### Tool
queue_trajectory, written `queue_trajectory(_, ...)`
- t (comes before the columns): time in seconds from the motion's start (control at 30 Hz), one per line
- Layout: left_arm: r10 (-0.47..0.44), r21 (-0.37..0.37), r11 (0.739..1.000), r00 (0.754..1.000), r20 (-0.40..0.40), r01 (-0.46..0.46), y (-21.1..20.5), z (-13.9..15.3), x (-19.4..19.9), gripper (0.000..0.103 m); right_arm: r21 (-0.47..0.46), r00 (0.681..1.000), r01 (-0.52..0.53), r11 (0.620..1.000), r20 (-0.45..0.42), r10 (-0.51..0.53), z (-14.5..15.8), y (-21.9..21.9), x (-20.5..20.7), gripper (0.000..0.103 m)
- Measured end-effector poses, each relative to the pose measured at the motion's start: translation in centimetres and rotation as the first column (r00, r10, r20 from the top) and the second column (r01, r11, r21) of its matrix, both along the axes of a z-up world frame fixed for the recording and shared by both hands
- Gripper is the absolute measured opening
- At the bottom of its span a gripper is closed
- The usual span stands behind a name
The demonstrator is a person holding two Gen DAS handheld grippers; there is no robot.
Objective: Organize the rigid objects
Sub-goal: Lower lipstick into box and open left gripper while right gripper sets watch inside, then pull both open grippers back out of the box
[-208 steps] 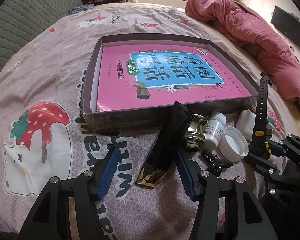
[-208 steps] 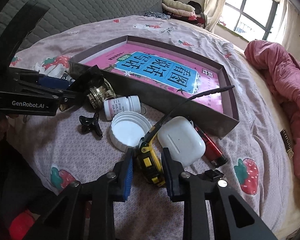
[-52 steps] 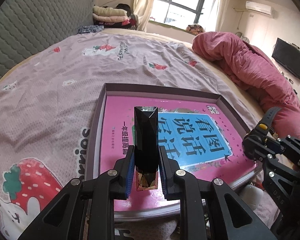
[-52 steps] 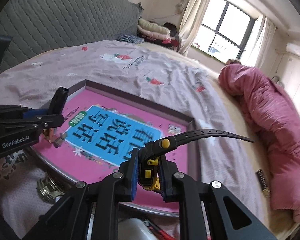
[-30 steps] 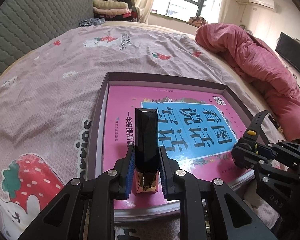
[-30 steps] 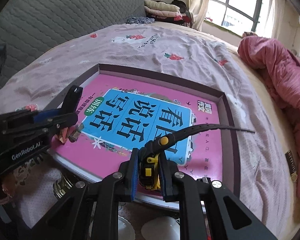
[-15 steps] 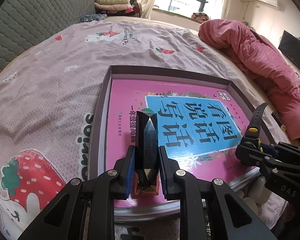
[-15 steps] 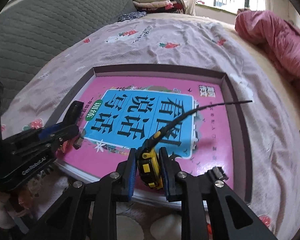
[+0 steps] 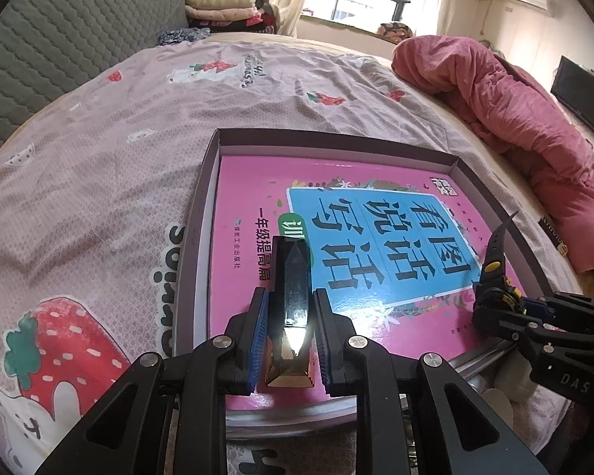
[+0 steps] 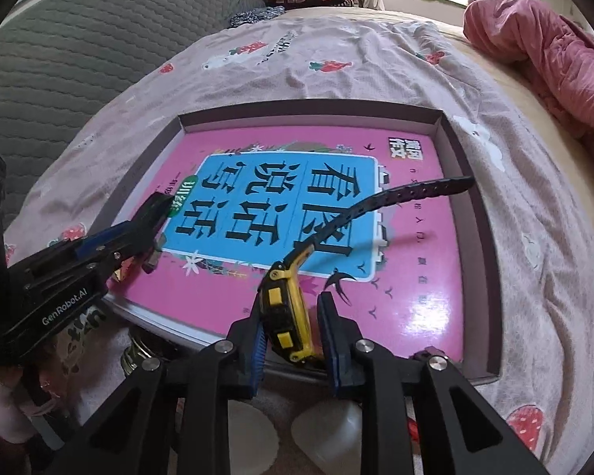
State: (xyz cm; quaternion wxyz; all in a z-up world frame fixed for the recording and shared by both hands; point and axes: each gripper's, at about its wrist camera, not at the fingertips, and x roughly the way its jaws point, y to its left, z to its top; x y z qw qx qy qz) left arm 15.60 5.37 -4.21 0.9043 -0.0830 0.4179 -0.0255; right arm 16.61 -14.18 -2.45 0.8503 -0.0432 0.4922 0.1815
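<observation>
A shallow dark box [image 9: 384,140] with a pink book [image 9: 376,182] lying in it sits on the bed. My left gripper [image 9: 290,338] holds a black faceted bottle with a gold base [image 9: 291,301] low over the book's near left part. My right gripper [image 10: 293,340] stands over the book's near edge with its jaws parted; a yellow and black wristwatch [image 10: 285,312] leans against the left finger, strap [image 10: 396,198] reaching out over the book. The right gripper also shows in the left wrist view [image 9: 495,304], the left one in the right wrist view [image 10: 138,237].
A white cap [image 10: 253,435] and a white earbud case [image 10: 336,431] lie on the sheet before the box, with a gold bottle top [image 10: 138,352] beside them. A pink quilt [image 9: 514,91] is heaped at the right. A grey headboard [image 9: 59,39] stands at the left.
Both grippers have come down lower over the book. The right jaws have parted from the watch, which now tilts to the left. The bottle lies flatter.
</observation>
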Motion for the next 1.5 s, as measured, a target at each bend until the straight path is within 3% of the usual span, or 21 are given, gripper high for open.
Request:
queue_trajectory(0.23, 0.003, 0.011, 1.0, 1.0, -0.005, -0.003, 0.2, 0.1, -0.1, 0.023, -0.019, 1.0, 0.012, 1.0, 0.019, -0.011, 0.4, -0.3, -0.3, 0.027)
queue_trajectory(0.47, 0.016, 0.041, 0.999, 1.0, -0.013, -0.016, 0.1, 0.1, -0.4, 0.023, 0.013, 0.999, 0.022, 1.0, 0.042, -0.022, 0.9, -1.0, -0.7, 0.036)
queue_trajectory(0.8, 0.017, 0.063, 0.998, 1.0, -0.016, -0.016, -0.1, 0.2, -0.6, 0.023, 0.053, 0.988, 0.051, 0.997, 0.144, -0.058, 3.0, -3.1, -2.4, 0.043)
queue_trajectory(1.5, -0.004, 0.023, 1.0, 1.0, 0.006, 0.004, -0.1, 0.4, -2.2, 0.028, 0.043, 0.976, 0.094, 0.995, 0.191, -0.101, 3.3, -5.1, -4.3, 0.048)
